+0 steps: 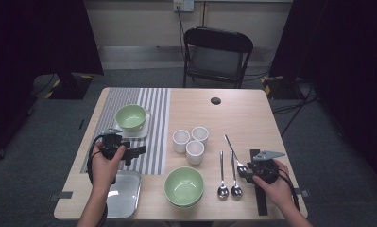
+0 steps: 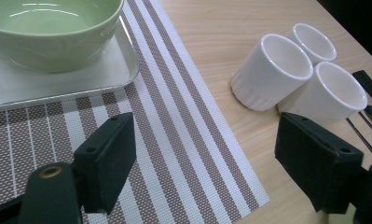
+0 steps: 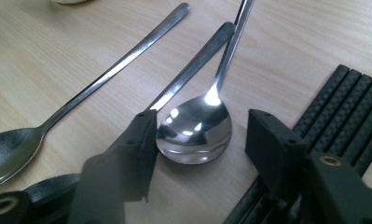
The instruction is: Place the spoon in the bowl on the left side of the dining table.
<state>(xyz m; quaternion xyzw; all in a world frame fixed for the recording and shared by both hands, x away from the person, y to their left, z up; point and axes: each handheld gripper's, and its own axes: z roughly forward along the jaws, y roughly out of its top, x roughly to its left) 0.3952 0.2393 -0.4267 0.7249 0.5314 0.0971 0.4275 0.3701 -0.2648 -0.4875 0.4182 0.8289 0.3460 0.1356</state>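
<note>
The right gripper (image 3: pixel 200 140) is hovering with jaws spread either side of a spoon's bowl (image 3: pixel 194 130), its handle running straight ahead, away from the claw; two more spoons (image 1: pixel 222 177) are lying just to its left. The left gripper (image 2: pixel 202 168), also spread and empty, is sitting over the striped placemat (image 2: pixel 174 140). Nearest, one green bowl (image 1: pixel 184 186) is sitting empty beside an empty metal tray (image 1: pixel 122 194); farther off, three empty white cups (image 1: pixel 190 140) are clustering; another empty green bowl (image 1: pixel 131 117) is resting on a white tray (image 1: pixel 141 133).

Even overhead light brightens the table (image 1: pixel 233 118) while everything around it is dark; soft, short shadows lie beside the cups (image 1: pixel 191 141). Glare streaks the spoon (image 3: pixel 195 128) bowl; the right gripper (image 3: pixel 200 154) blurs nearest the lens
</note>
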